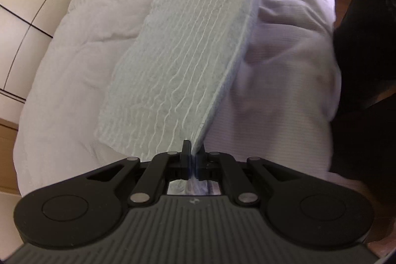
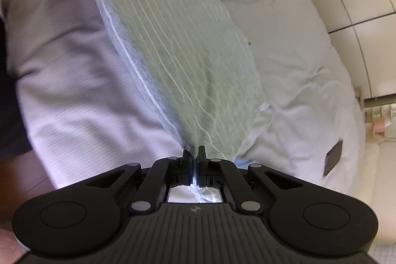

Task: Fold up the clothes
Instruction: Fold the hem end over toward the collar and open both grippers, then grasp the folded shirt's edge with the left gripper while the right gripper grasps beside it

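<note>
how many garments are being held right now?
1: a grey striped garment, pinched at one end by the left gripper and at the other by the right gripper. Others may be hidden.

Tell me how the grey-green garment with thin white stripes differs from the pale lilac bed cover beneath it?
The grey-green striped garment hangs lifted and stretched, pinched by the left gripper and right gripper; the pale lilac bed cover lies spread and rumpled. The garment carries wavy white lines; the cover looks nearly plain. The garment is narrower than the cover. Both are soft fabric.
</note>
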Demonstrator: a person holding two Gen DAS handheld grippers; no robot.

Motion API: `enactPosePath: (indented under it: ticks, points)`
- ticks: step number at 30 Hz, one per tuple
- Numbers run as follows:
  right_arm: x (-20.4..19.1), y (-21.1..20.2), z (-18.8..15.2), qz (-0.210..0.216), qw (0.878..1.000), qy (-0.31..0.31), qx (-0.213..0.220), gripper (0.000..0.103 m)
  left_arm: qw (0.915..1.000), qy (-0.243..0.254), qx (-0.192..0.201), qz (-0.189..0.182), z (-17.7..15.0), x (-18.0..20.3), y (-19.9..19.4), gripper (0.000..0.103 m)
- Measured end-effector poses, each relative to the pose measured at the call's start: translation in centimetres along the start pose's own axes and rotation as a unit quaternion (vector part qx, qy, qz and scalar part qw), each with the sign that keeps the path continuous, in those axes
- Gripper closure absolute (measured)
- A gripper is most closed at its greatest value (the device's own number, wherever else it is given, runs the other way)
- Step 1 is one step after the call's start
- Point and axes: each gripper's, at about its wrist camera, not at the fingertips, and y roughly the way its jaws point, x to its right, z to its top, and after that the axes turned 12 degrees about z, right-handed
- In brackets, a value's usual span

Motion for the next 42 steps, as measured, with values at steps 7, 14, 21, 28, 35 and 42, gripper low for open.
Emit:
enactPosePath:
  ticks: [7, 14, 21, 28, 35, 42]
  points:
    - [-2.9, 2.6, -1.8, -0.010, 1.000, -0.007, 0.010, 0.103, 0.9950, -0.072, -0.065, -0.024, -0.3, 0.6, 1.2, 0.093]
    - [-4.1, 1.8, -3.3, -0.013, 0.998, 0.053, -0.018, 0.086, 0.9957, -0.026, -0.087, -0.020, -2.8, -1.3, -0.2, 0.086]
    - [-6.0, -1.6, -1.9, -0.021, 0.988, 0.153, -0.025, 0.078, 0.9981, 0.021, -0.057, 0.008, -5.9, -5.4, 0.6, 0.079]
    - [-8.7, -5.0, 6.1, -0.025, 0.962, 0.271, -0.003, 0.070, 0.9903, 0.124, 0.056, 0.027, -9.1, -9.0, 7.2, 0.061]
    - [-13.3, -8.2, 16.2, -0.030, 0.930, 0.366, -0.027, 0.064, 0.9404, 0.246, 0.227, 0.061, -12.1, -11.6, 15.1, 0.038]
    - [-16.4, -9.0, 23.8, -0.018, 0.912, 0.409, -0.033, 0.060, 0.8464, 0.375, 0.370, 0.081, -13.6, -11.1, 20.3, 0.037]
